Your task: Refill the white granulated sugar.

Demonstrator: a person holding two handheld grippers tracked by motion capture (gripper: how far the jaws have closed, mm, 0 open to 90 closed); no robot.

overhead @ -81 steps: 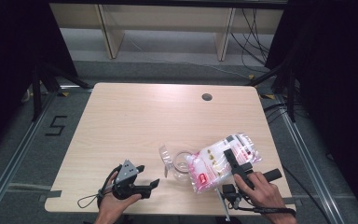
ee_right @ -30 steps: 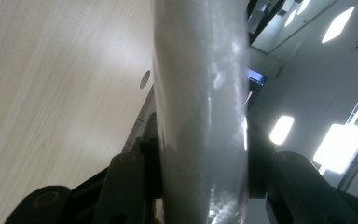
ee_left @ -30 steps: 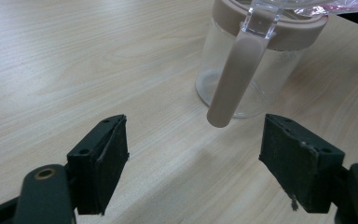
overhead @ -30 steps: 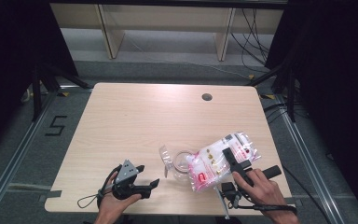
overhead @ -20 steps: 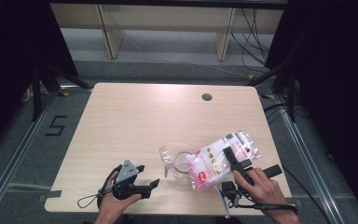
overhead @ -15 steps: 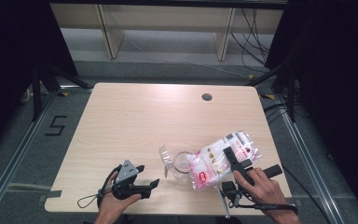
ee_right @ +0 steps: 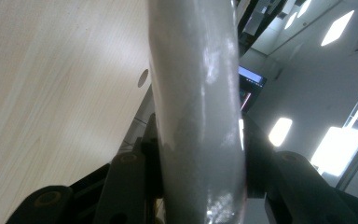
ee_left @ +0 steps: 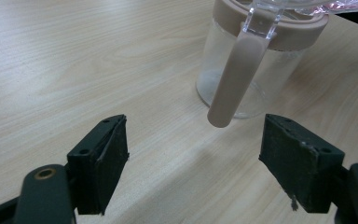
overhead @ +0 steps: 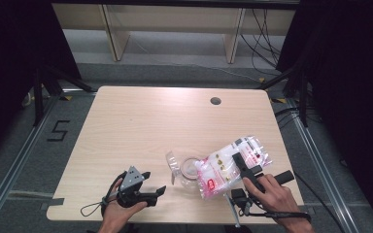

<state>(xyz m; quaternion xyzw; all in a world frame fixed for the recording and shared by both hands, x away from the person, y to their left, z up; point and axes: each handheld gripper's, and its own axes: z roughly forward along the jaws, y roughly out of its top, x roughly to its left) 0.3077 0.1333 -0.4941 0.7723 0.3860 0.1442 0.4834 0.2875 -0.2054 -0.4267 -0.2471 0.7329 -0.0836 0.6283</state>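
Note:
A clear glass jar [overhead: 188, 167] with a beige collar and hanging strap stands on the wooden table [overhead: 150, 121] near the front. In the left gripper view the jar [ee_left: 242, 88] is just ahead of my left gripper [ee_left: 196, 163], whose jaws stand wide apart with nothing between them. In the high view the left gripper [overhead: 154, 182] rests at the front left. A plastic bag [overhead: 223, 170] of white and pink contents lies tilted against the jar's right side. My right gripper [overhead: 236, 162] is shut on it. In the right gripper view the bag [ee_right: 196, 102] is pressed between the jaws of the right gripper [ee_right: 198, 140].
A round cable hole [overhead: 215, 101] sits in the table's far right part. Wooden shelving [overhead: 175, 19] stands beyond the far edge, with black stands and cables on both sides. The table's front edge runs just under both hands.

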